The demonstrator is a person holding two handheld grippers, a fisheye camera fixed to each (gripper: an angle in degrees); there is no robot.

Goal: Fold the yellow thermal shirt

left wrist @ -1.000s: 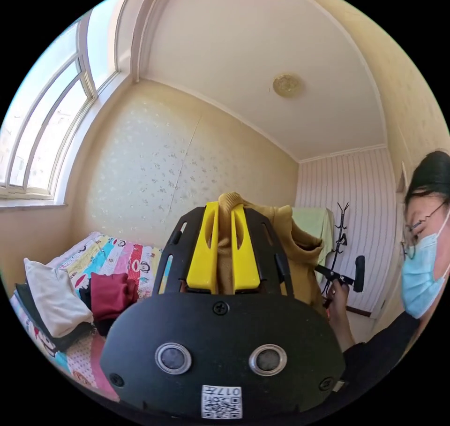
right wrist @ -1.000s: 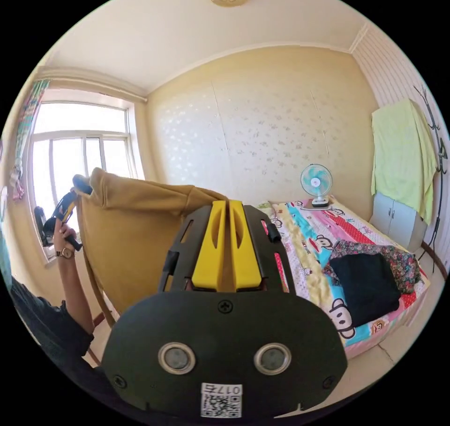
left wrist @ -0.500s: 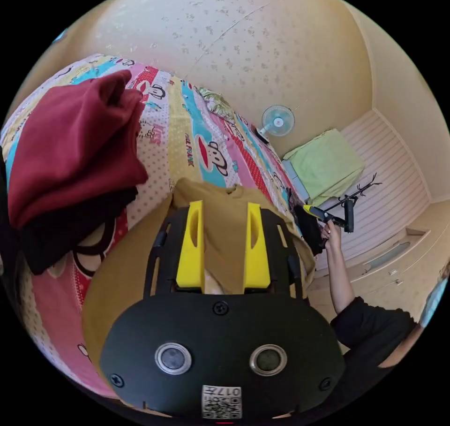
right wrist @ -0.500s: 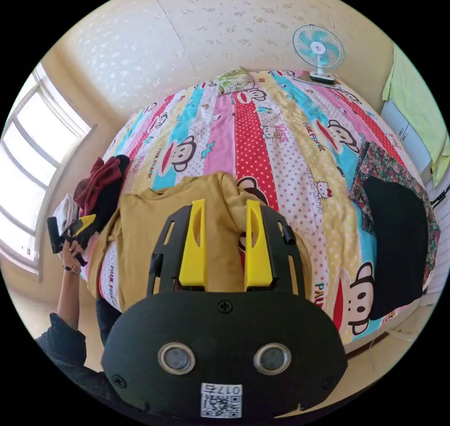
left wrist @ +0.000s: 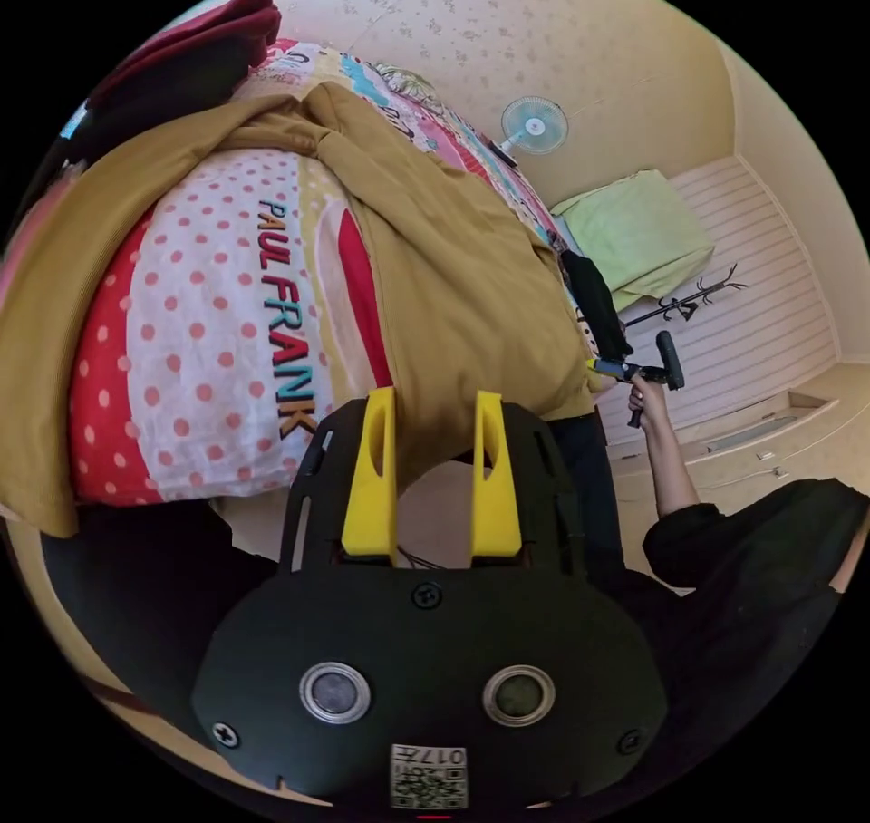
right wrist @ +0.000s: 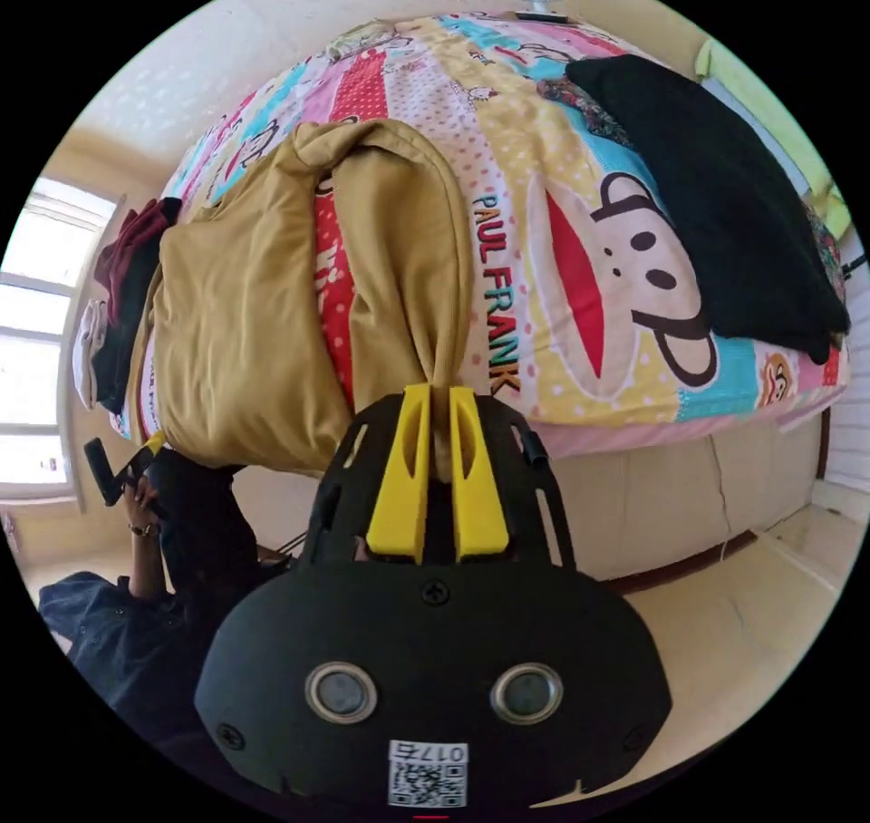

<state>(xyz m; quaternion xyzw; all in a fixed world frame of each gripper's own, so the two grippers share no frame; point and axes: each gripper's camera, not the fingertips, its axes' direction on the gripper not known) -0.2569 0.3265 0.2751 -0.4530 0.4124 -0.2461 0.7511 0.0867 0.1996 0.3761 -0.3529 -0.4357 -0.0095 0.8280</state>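
Shirt (right wrist: pixel 245 315) lies on the bed (right wrist: pixel 580 315), bunched, its hem hanging over the bed edge ahead of my fingers. No fold made yet, as I judge it; laying flat, sleeves and body folds are all left.

Right gripper (right wrist: pixel 439 415): jaws nearly together, pinching the end of 1 sleeve (right wrist: pixel 408 261) that runs straight out from the tips up onto the bed. Left gripper (left wrist: pixel 433 424): jaws apart, nothing between them; the shirt (left wrist: pixel 471 288) hem hangs just beyond the tips, not touched as far as I can tell.

Each gripper also appears small in the other's view: left (right wrist: pixel 127 469), right (left wrist: pixel 634 372), both at the shirt's lower edge.

Count: 1 shirt, 2 grippers, 1 bed, 1 fan (left wrist: pixel 533 125), 1 black garment (right wrist: pixel 725 207) right of my right fingers, 1 dark red and black pile (left wrist: pixel 181 53) beyond the left fingers.
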